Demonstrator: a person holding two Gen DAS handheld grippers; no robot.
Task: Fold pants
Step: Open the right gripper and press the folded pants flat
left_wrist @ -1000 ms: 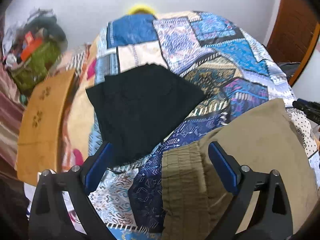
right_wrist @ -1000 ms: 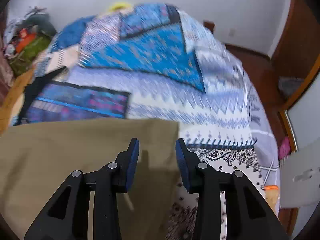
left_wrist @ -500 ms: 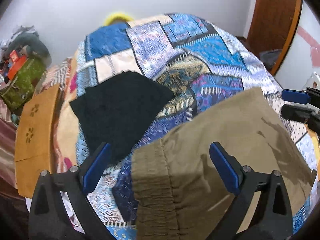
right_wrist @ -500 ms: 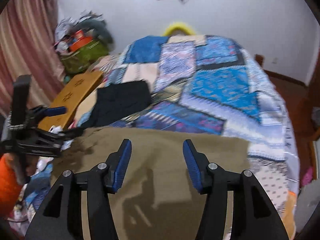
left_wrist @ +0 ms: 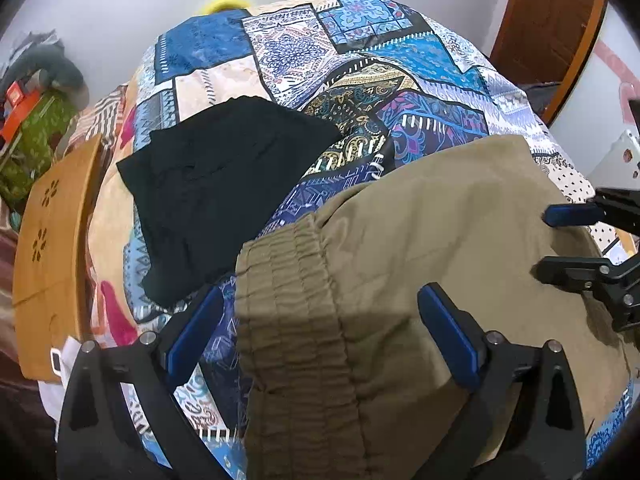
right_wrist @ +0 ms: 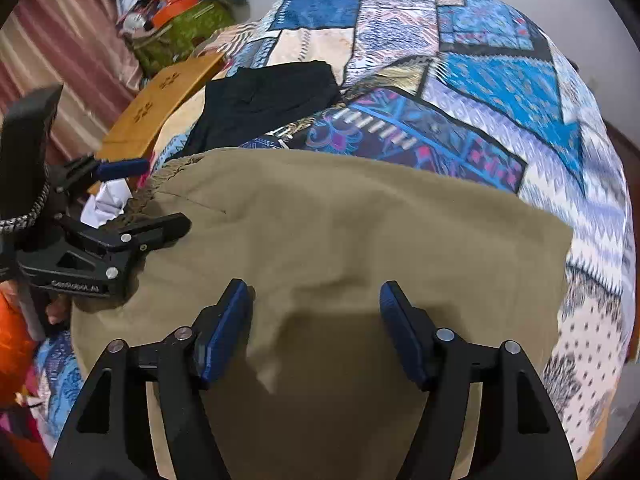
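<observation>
A bed (left_wrist: 400,92) under a patchwork quilt of blue, cream and dark panels fills both views, with a pale wall behind it and a brown wooden door (left_wrist: 552,20) at 1 o'clock in the left wrist view. Striped pink curtains (right_wrist: 60,60) hang at 10 o'clock in the right wrist view, beside a heap of clutter (right_wrist: 176,12) against the wall. The olive pants (left_wrist: 420,280) lie flat on the near half of the quilt, elastic waistband toward 9 o'clock. A folded black garment (left_wrist: 224,192) lies beyond them at 11 o'clock, next to an orange wooden board (left_wrist: 52,248) with flower cut-outs. The left claw (left_wrist: 320,336) hangs released over the waistband. The right claw (right_wrist: 316,328) hangs released above the pants. Small white lettering on the left claw's body is too blurred to read.
</observation>
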